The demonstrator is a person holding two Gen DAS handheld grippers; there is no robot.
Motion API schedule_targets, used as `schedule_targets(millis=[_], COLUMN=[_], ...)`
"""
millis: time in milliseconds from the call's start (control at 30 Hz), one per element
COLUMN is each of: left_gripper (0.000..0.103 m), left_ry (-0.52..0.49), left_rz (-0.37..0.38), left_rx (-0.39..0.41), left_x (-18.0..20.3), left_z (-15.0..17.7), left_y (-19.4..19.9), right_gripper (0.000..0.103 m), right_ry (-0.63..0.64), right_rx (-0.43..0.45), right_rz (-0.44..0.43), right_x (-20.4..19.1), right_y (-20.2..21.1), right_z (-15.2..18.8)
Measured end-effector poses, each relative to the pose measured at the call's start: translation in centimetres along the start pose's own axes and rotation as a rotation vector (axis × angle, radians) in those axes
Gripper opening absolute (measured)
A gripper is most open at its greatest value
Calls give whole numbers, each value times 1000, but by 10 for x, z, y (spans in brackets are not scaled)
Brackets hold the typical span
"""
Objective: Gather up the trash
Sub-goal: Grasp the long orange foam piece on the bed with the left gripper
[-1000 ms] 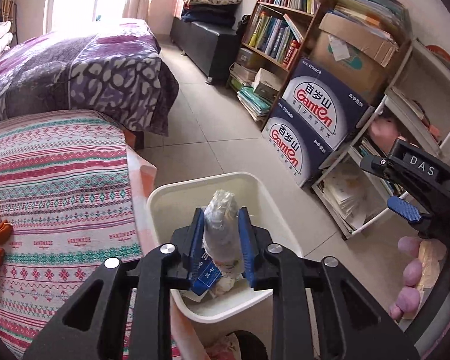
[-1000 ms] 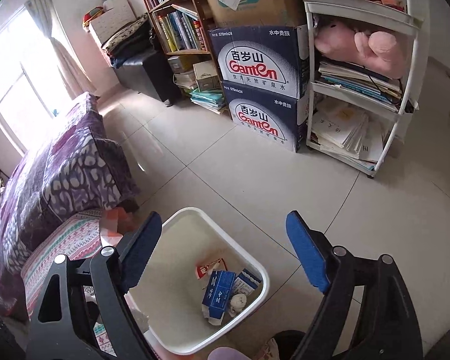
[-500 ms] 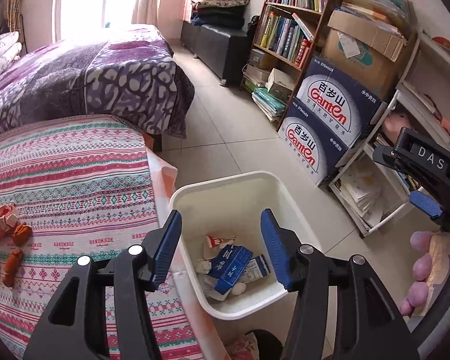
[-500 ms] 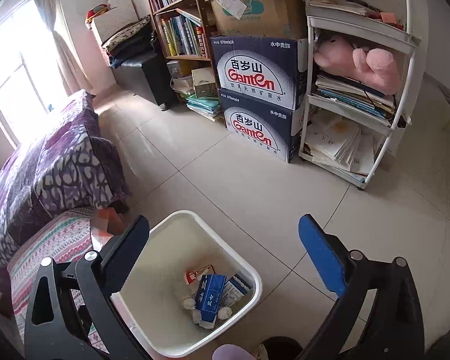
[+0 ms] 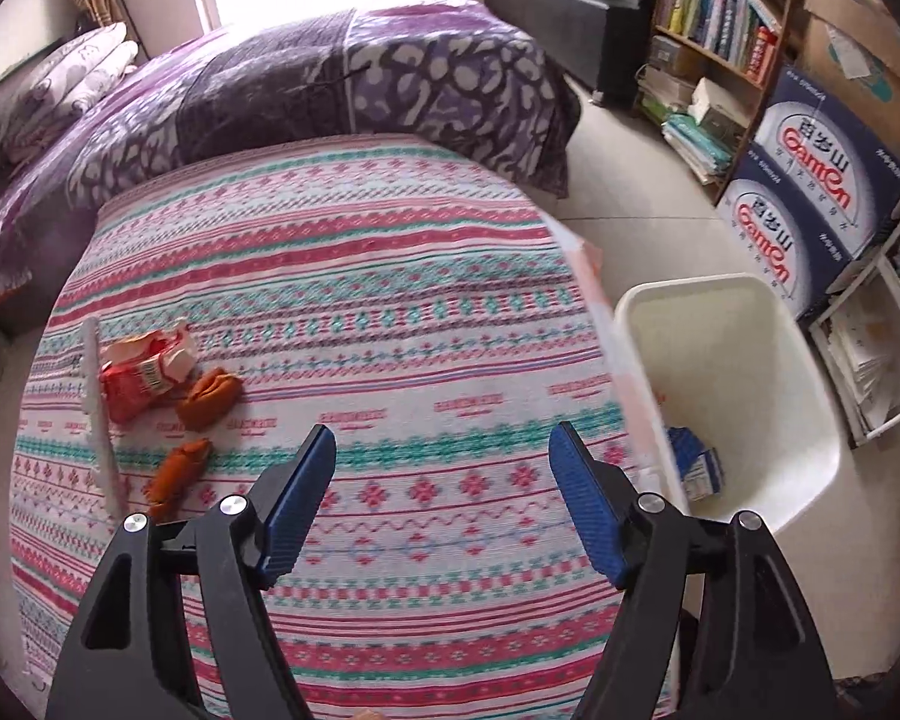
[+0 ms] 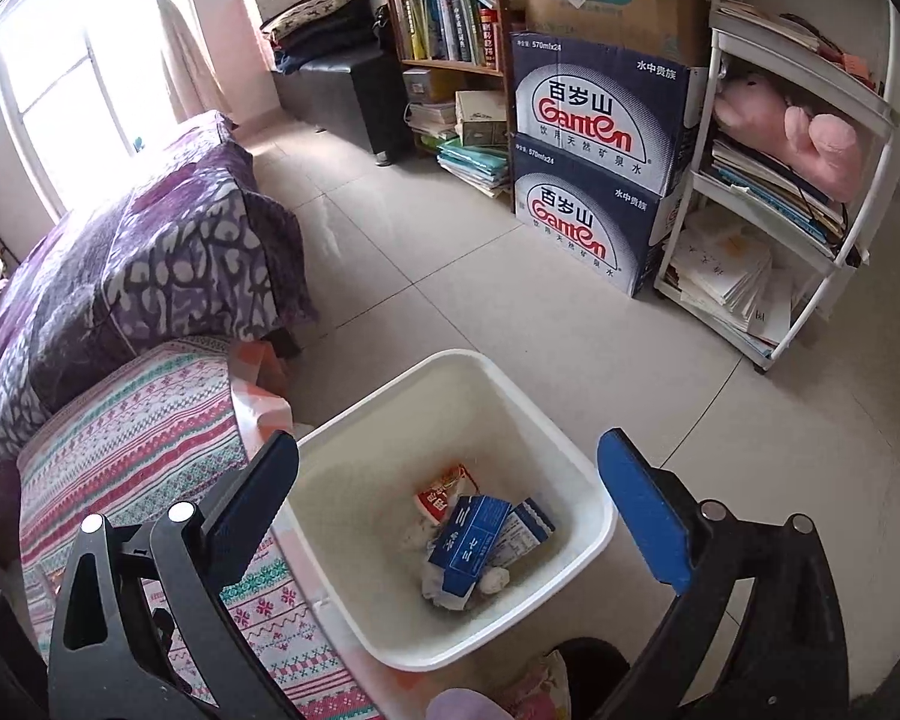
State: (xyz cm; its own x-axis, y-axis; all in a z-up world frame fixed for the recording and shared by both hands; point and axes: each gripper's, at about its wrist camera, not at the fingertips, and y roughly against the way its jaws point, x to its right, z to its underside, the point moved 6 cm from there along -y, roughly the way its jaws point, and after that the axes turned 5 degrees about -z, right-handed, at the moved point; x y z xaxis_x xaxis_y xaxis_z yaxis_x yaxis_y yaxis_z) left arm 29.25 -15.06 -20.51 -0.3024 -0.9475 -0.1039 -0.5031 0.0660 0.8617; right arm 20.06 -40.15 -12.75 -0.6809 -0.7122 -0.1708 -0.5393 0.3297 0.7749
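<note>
Striped cloth (image 5: pixel 354 312): pink, teal and white bands, covering the surface left of the bin.
White strip (image 5: pixel 97 414): long and thin, on the cloth, farthest left of the bin.
Red wrapper (image 5: pixel 141 375): crumpled, on the cloth just right of the strip, well left of the bin.
Orange scraps (image 5: pixel 207 399): two pieces, one touching the wrapper, the other (image 5: pixel 177 471) just below it, all well left of the bin.
Left gripper (image 5: pixel 441 501): over the cloth, left of the bin, jaws opening with nothing between them.
Bin (image 6: pixel 594 504): white plastic, on the tiled floor, against the cloth's right edge.
Bin contents: blue carton (image 6: pixel 471 543), red-and-white packet (image 6: pixel 441 489) and crumpled white paper (image 6: pixel 492 581) on the bottom.
Right gripper (image 6: pixel 447 507): above the bin's mouth, jaws spread wide, holding nothing.
Boxes (image 6: pixel 594 114): two stacked dark blue cartons, across the floor beyond the bin.
Rack (image 6: pixel 804 252): white, right of the boxes, holding papers and a pink plush.
</note>
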Motion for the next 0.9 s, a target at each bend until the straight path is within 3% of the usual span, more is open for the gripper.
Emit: schedule_targets(millis=[300,467,667,733,800,833,900], left_gripper=[72,72,69,49,36,23,17], left_ry=[57,79,115,124,133,134,182], left_rz=[-167,-179,-131,-94,-62,-58,-11], left_rx=[-100,-149,-213,-241,-238,-232,-223], left_x=[-89,-119,-143,-149,-153,-156,-164], left_z=[16,24,38,44,49,50,52], left_y=[-41,-59,-77,-81,-81,-80,-74], right_gripper=[96,96,96,96,96,96,96], right_ry=[60,104,155,169,182,189,202], right_rx=[-40,-62,-100,-112,-122,-125,-130], right_rz=[-21,-36,-60,-71,-78,-80,-82], right_x=[-45,-71,-103,-113,-123,-128,-136], right_y=[-8,-12,-18,-20,-21,-22,-23], right_z=[19,32,48,55,61,64,69])
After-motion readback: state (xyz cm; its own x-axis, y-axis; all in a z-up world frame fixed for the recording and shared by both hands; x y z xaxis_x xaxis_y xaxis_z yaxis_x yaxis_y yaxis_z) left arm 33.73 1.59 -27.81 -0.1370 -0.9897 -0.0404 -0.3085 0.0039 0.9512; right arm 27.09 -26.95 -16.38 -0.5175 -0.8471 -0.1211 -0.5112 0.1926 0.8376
